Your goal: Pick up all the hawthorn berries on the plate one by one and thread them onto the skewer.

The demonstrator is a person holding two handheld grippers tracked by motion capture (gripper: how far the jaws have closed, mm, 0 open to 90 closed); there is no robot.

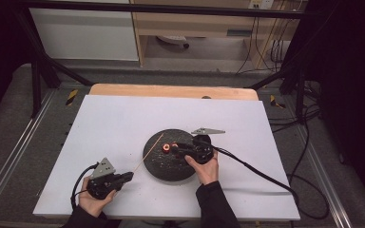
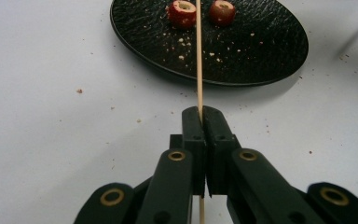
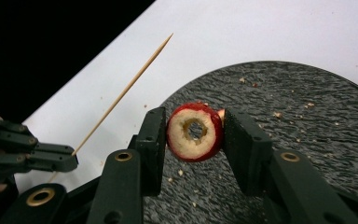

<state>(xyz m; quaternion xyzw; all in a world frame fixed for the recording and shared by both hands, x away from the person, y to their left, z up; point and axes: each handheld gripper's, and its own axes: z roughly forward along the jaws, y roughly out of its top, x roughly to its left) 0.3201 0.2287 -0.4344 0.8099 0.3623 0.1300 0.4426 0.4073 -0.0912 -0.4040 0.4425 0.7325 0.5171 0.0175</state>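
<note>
The left tongs (image 1: 129,176) sit at the near left of the white tabletop (image 1: 114,118), held in the person's left hand (image 1: 95,199). Their jaws are pressed together on a thin wooden skewer (image 1: 149,151), which passes between the pads and runs on past them in the left gripper view (image 2: 198,56). From the grip point the skewer slants up and to the far right, its sharp tip standing above the left rim of the round black plate (image 1: 159,166). In the right gripper view the skewer (image 3: 123,93) shows as a long pale line with its point toward the far side of the tabletop.

The right tongs (image 1: 175,149) are held in the right hand (image 1: 206,166) over the plate, jaws pointing left toward the skewer. They are clamped on a small red fruit (image 3: 196,132), cored through the middle so that a round hole faces the camera; one jaw presses on each side of it. In the high view the fruit (image 1: 166,147) lies near the centre of the plate, just right of the skewer tip and apart from it.

The plate stands at the middle of the tabletop, slightly near of centre. Pale crumbs are scattered over its dark textured surface (image 2: 270,51). Two more red cored fruits (image 2: 182,12) rest on the plate, side by side, one on each side of the skewer line in the left gripper view
</note>
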